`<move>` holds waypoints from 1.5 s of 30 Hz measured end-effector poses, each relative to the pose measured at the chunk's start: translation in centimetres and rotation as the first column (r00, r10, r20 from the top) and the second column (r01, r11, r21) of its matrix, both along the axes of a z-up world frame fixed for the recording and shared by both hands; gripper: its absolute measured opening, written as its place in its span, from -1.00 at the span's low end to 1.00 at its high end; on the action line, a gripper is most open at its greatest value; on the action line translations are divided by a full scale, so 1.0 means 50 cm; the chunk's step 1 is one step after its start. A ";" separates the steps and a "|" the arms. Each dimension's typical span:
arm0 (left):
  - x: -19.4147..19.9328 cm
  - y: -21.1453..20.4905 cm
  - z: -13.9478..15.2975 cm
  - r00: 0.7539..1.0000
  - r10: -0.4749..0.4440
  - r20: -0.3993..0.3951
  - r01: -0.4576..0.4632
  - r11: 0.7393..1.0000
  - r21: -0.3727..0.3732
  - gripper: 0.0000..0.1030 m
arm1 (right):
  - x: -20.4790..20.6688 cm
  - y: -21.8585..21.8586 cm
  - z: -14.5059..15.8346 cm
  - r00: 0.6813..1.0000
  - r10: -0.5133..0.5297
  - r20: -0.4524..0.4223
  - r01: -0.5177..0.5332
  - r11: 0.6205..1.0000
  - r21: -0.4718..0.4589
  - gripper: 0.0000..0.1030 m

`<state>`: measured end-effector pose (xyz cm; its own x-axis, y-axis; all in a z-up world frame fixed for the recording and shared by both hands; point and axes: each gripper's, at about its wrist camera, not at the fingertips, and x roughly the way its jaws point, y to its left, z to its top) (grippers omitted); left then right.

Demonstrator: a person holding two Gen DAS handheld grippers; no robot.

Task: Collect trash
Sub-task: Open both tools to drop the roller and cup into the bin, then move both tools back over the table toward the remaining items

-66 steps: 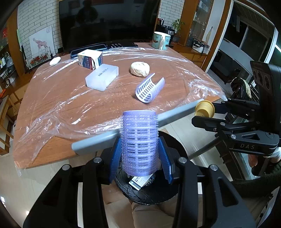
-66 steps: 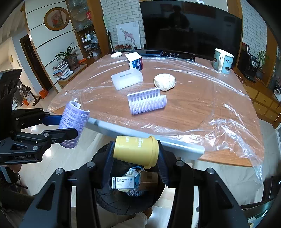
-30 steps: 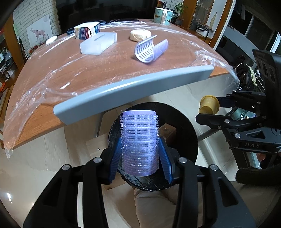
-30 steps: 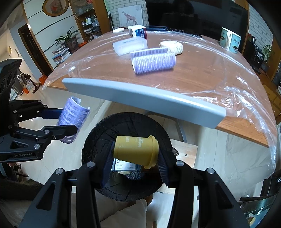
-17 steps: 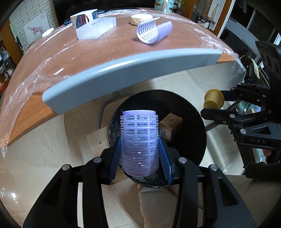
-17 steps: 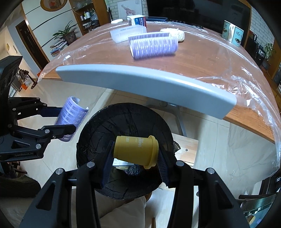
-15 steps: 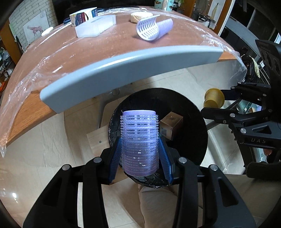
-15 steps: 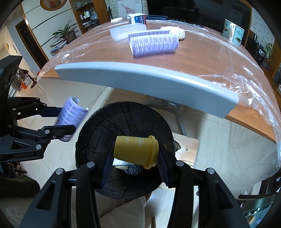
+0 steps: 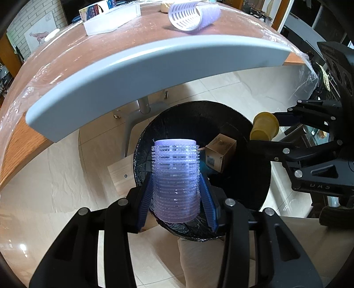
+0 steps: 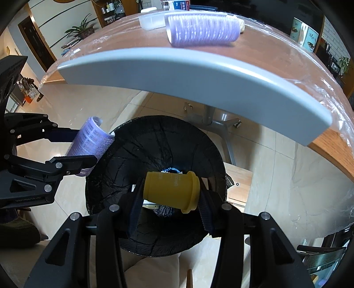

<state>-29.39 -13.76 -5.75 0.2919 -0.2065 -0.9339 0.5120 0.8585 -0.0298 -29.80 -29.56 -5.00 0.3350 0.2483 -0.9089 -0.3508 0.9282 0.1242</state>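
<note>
My left gripper (image 9: 176, 195) is shut on a purple hair roller (image 9: 176, 177), held upright over the near rim of a round black bin (image 9: 243, 124) on the floor. My right gripper (image 10: 169, 195) is shut on a yellow plastic cup (image 10: 171, 190) lying sideways, held over the bin (image 10: 141, 155). The left gripper with its roller (image 10: 89, 144) shows at the left of the right wrist view; the right gripper with its cup (image 9: 264, 129) shows at the bin's right rim in the left wrist view. A small cardboard box (image 9: 219, 155) and other scraps lie inside the bin.
The wooden table (image 9: 66, 55), wrapped in clear film and with a grey edge strip (image 10: 188, 73), stands beyond the bin. On it lie another purple roller (image 10: 203, 28), a clear plastic box (image 9: 110, 20), a carton and a mug (image 10: 305, 35). A metal table leg (image 10: 212, 119) stands behind the bin.
Both grippers have dropped from table height and tilted down towards the bin. The bin now fills the middle of both views. Each gripper still holds its object.
</note>
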 end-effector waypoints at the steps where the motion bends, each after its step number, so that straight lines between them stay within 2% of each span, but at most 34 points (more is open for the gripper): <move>1: 0.001 0.000 -0.002 1.000 -0.001 -0.002 0.001 1.000 0.002 -0.15 | 0.001 0.001 -0.003 1.000 -0.001 -0.003 0.001 1.000 -0.001 -0.12; 4: 0.006 -0.002 -0.009 1.000 0.000 -0.006 0.000 1.000 0.009 -0.15 | 0.002 0.001 -0.008 1.000 -0.009 -0.009 0.009 1.000 -0.004 -0.12; 5: 0.008 -0.001 -0.010 1.000 0.003 -0.008 -0.002 1.000 0.006 -0.14 | 0.002 0.000 -0.009 1.000 -0.011 -0.009 0.011 1.000 0.000 -0.08; 6: 0.011 -0.005 -0.010 1.000 0.005 -0.008 -0.005 1.000 0.001 -0.09 | 0.003 -0.001 -0.008 1.000 -0.016 -0.008 0.016 1.000 0.003 0.07; 9: 0.015 -0.002 -0.006 1.000 0.020 0.000 -0.020 1.000 -0.009 0.35 | 0.003 -0.002 0.001 1.000 -0.027 0.017 0.027 1.000 -0.001 0.34; 16: 0.010 0.005 0.015 1.000 0.022 0.015 -0.022 1.000 -0.010 0.36 | -0.014 -0.017 0.039 0.997 -0.038 0.062 0.037 0.999 0.010 0.51; 20: -0.007 0.018 0.057 0.999 0.018 0.042 -0.016 0.999 -0.048 0.41 | -0.036 -0.035 0.102 0.987 -0.055 0.149 0.053 0.998 0.016 0.73; 23: -0.013 0.031 0.114 0.995 0.014 0.100 -0.004 0.995 -0.095 0.58 | -0.050 -0.043 0.153 0.968 -0.059 0.242 0.057 0.998 0.014 0.92; 25: -0.014 0.041 0.159 0.987 0.016 0.158 0.004 0.992 -0.129 0.75 | -0.046 -0.043 0.193 0.952 -0.052 0.302 0.047 0.999 0.022 0.92; 28: -0.001 0.050 0.225 0.963 0.039 0.267 0.003 0.988 -0.154 0.93 | -0.018 -0.047 0.222 0.944 -0.055 0.326 0.049 0.998 0.027 0.92; 31: 0.040 0.056 0.256 0.941 0.083 0.329 -0.034 0.988 -0.153 0.93 | 0.019 -0.042 0.234 0.946 -0.052 0.319 0.032 0.997 0.069 0.92; 35: 0.108 0.058 0.264 0.931 0.116 0.346 -0.066 0.986 -0.152 0.93 | 0.067 -0.022 0.228 0.947 -0.029 0.321 0.012 0.998 0.054 0.92; 39: 0.192 0.057 0.257 0.943 0.117 0.311 -0.076 0.987 -0.140 0.93 | 0.123 -0.011 0.209 0.958 -0.004 0.288 -0.011 0.999 0.053 0.92; 45: 0.272 0.031 0.223 0.959 0.059 0.277 -0.037 0.996 -0.084 0.93 | 0.185 -0.001 0.175 0.973 0.002 0.232 -0.016 0.998 0.062 0.92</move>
<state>-15.76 -12.22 5.38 0.5500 -0.2538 -0.7957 0.4673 0.8832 0.0413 -20.54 -29.62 3.73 0.5323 0.3062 -0.7892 -0.3852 0.9178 0.0963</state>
